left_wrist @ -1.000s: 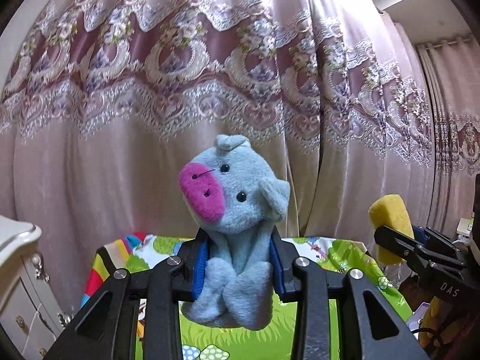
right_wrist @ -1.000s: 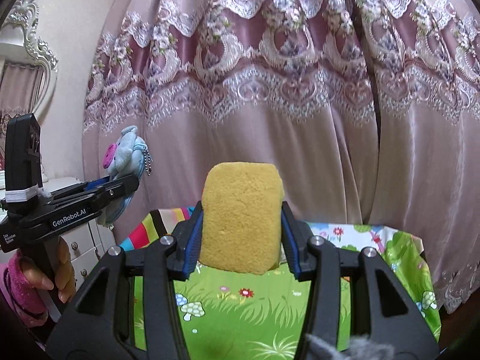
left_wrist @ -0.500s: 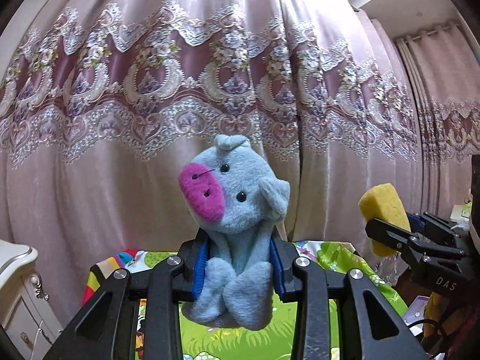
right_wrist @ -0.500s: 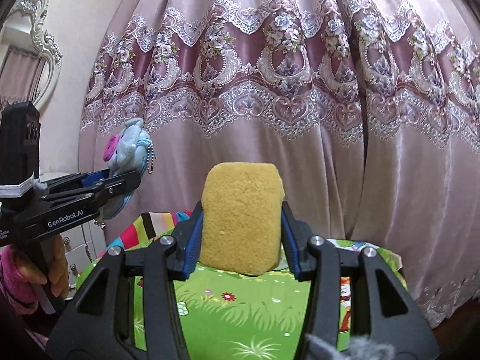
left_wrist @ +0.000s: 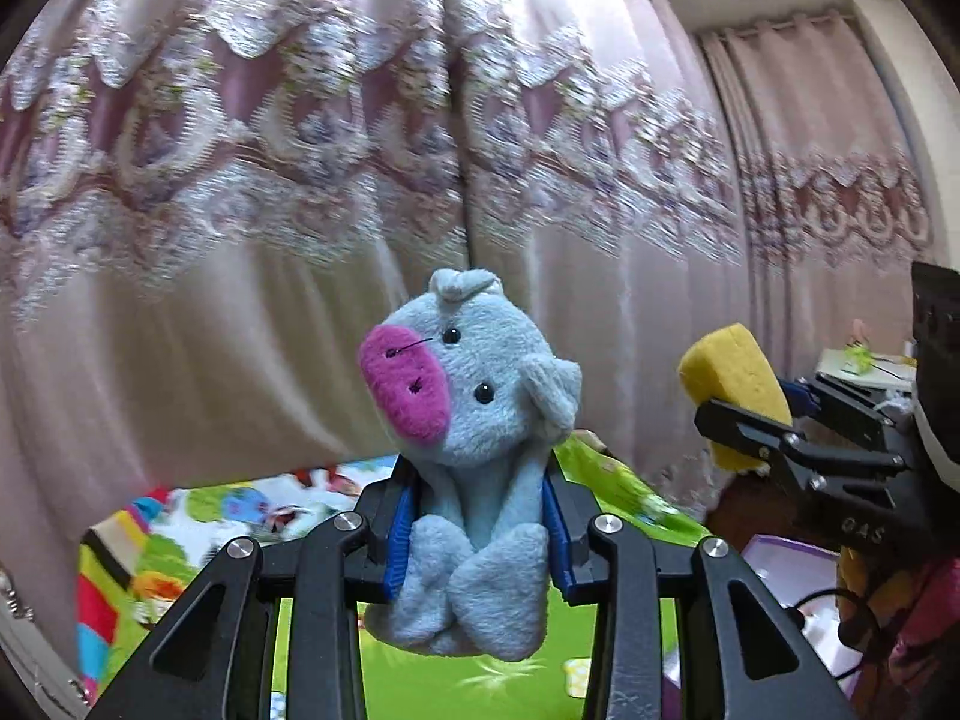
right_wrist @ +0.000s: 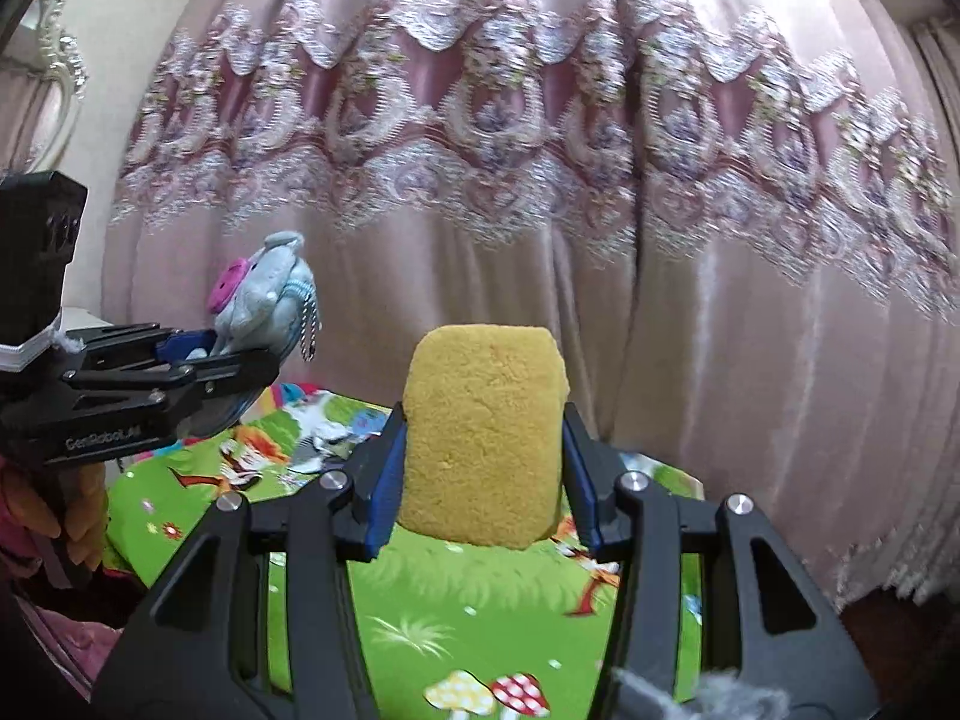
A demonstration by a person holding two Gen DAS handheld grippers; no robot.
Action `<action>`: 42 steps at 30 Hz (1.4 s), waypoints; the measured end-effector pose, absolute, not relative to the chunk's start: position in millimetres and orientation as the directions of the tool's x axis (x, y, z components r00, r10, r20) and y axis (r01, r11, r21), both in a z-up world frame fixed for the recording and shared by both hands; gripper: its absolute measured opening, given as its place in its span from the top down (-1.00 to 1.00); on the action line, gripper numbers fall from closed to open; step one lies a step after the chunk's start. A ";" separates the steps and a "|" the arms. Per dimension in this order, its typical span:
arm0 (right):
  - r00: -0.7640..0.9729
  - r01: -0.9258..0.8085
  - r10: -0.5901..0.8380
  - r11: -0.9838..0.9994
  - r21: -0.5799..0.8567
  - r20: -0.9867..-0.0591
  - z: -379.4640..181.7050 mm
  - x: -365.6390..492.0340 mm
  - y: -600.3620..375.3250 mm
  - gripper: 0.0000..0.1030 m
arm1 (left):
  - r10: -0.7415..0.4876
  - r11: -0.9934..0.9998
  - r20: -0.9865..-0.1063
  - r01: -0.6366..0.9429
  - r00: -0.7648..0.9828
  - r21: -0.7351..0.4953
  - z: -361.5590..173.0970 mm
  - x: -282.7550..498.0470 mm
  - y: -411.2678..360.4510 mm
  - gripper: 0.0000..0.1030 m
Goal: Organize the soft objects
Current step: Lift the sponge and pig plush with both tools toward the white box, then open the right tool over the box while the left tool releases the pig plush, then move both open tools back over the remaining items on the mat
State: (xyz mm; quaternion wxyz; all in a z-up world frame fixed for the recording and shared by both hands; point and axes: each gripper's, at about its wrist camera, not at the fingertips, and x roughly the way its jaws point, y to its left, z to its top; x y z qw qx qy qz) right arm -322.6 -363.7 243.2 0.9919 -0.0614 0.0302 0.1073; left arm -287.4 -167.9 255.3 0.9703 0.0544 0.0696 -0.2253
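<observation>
My left gripper [left_wrist: 477, 531] is shut on a grey-blue plush toy [left_wrist: 474, 420] with a magenta snout, held upright in the air. My right gripper [right_wrist: 480, 480] is shut on a yellow sponge [right_wrist: 483, 432], also held up. In the left wrist view the right gripper [left_wrist: 774, 438] with the sponge [left_wrist: 732, 378] shows at the right. In the right wrist view the left gripper [right_wrist: 180, 360] with the plush toy [right_wrist: 258, 300] shows at the left. Both are above a green cartoon-print cloth [right_wrist: 480, 612].
A pink lace-trimmed curtain [right_wrist: 540, 180] hangs close behind the cloth-covered surface [left_wrist: 210, 516]. A white cabinet corner [left_wrist: 12, 630] is at the far left. A purple box [left_wrist: 780, 564] and a shelf with small items [left_wrist: 864, 360] lie to the right.
Both views have swung to the right along the curtain, with motion blur now. The plush toy and sponge stay gripped as before. The white cabinet has slid almost out of the left view.
</observation>
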 end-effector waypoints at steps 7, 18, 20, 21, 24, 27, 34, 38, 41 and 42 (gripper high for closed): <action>0.988 -0.114 0.105 0.991 -0.074 -0.113 229.5 -335.8 -407.6 0.01 | -0.530 0.819 -0.208 0.560 0.822 0.124 246.4 -296.2 -217.5 0.25; 0.972 0.077 -0.075 0.997 0.000 -0.221 192.1 -361.4 -478.8 0.01 | -0.677 0.646 -0.353 0.751 0.646 0.137 223.4 -307.2 -296.9 0.25; 0.962 0.115 -0.110 0.993 0.006 -0.249 184.0 -366.4 -491.9 0.01 | -0.697 0.610 -0.390 0.783 0.602 0.118 217.4 -306.0 -309.7 0.25; 0.956 0.134 -0.127 0.991 0.007 -0.265 179.9 -368.5 -498.0 0.01 | -0.706 0.593 -0.409 0.798 0.579 0.106 213.7 -305.2 -316.2 0.25; 0.928 0.190 -0.177 0.982 0.006 -0.328 165.6 -376.1 -516.8 0.01 | -0.723 0.549 -0.458 0.833 0.517 0.074 204.3 -301.3 -336.1 0.25; 0.896 0.238 -0.219 0.971 -0.001 -0.386 152.9 -383.2 -531.5 0.01 | -0.742 0.502 -0.497 0.864 0.449 0.032 193.9 -300.4 -353.8 0.25; 0.820 0.328 -0.301 0.944 -0.030 -0.487 135.8 -381.9 -554.2 -0.42 | -0.767 0.423 -0.580 0.896 0.275 -0.134 161.4 -280.4 -381.6 -0.57; 0.808 0.347 -0.316 0.937 -0.032 -0.498 138.6 -377.6 -556.3 -0.57 | -0.739 0.519 -0.579 0.839 0.344 -0.164 152.4 -253.8 -354.2 -0.58; 0.809 0.322 -0.314 0.944 -0.072 -0.498 142.9 -368.4 -546.3 -0.58 | -0.664 0.652 -0.587 0.742 0.463 -0.152 145.4 -225.0 -309.5 -0.59; 0.809 0.311 -0.312 0.946 -0.089 -0.498 143.6 -365.1 -541.5 -0.59 | -0.631 0.696 -0.591 0.702 0.502 -0.147 142.7 -213.8 -291.0 -0.60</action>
